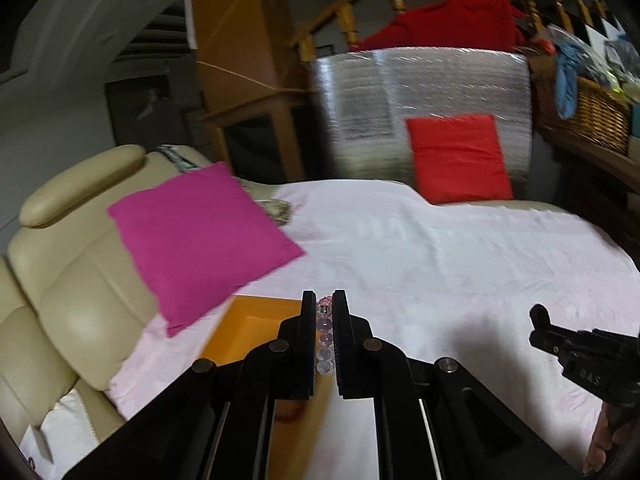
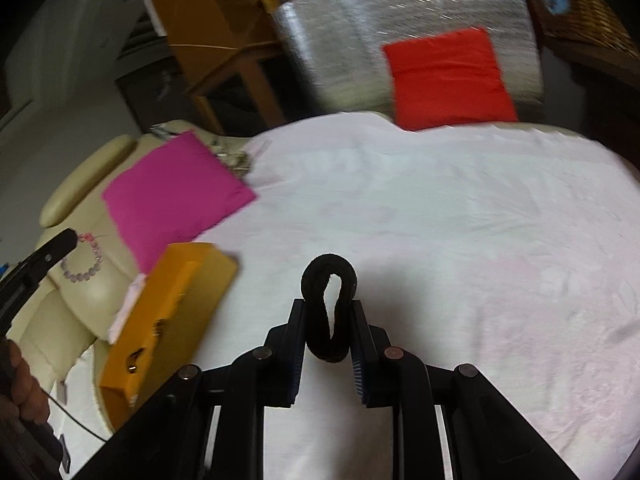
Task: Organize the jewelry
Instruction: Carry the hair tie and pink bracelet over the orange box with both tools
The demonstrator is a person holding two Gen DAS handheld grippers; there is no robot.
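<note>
1. Nearest the cameras, the left claw (image 1: 324, 308) pinches a pale pink beaded bracelet (image 1: 324, 334) between its fingers; from the right wrist view the bracelet hangs in a loop over the cream sofa (image 2: 72, 312).
2. Right claw (image 2: 329, 304) clamps a black fabric loop (image 2: 329, 280) above the pink sheet (image 2: 440, 220).
3. An orange box (image 2: 168, 312) sits at the sheet's left edge.
4. Beyond it lies a magenta cushion (image 1: 200, 240); a red cushion (image 1: 458, 158) stands at the far edge.
</note>
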